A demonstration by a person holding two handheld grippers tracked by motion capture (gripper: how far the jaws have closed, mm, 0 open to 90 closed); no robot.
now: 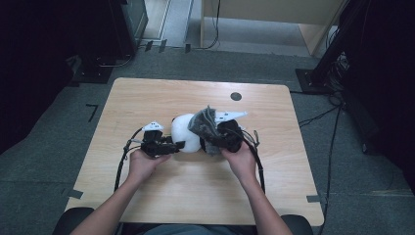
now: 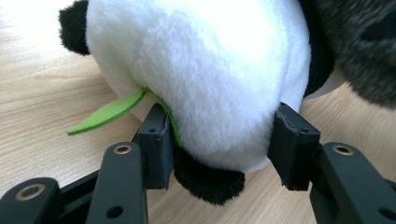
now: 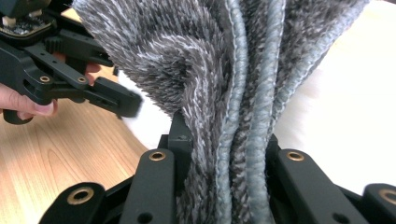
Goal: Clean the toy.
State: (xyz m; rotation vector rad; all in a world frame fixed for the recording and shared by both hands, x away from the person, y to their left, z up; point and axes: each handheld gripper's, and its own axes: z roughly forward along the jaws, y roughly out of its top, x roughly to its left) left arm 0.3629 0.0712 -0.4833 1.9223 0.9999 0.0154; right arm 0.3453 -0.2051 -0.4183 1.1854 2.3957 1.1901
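A white plush panda [image 1: 185,132] with black limbs lies in the middle of the wooden table [image 1: 147,98]. My left gripper [image 2: 224,144] is shut on its white body [image 2: 201,70], one pad on each side, and a green felt leaf [image 2: 105,114] sticks out beside one pad. My right gripper [image 3: 224,144] is shut on a bunched grey fuzzy cloth [image 3: 224,70] with corded edges. In the high view the cloth [image 1: 205,125] rises right against the panda's right side. The left gripper [image 3: 123,102] and its hand appear at the left of the right gripper view.
A small black round mark [image 1: 236,96] sits near the table's far edge. Cables [image 1: 120,166] trail from both grippers toward the near edge. Dark stands and equipment [image 1: 337,58] surround the table on the grey floor.
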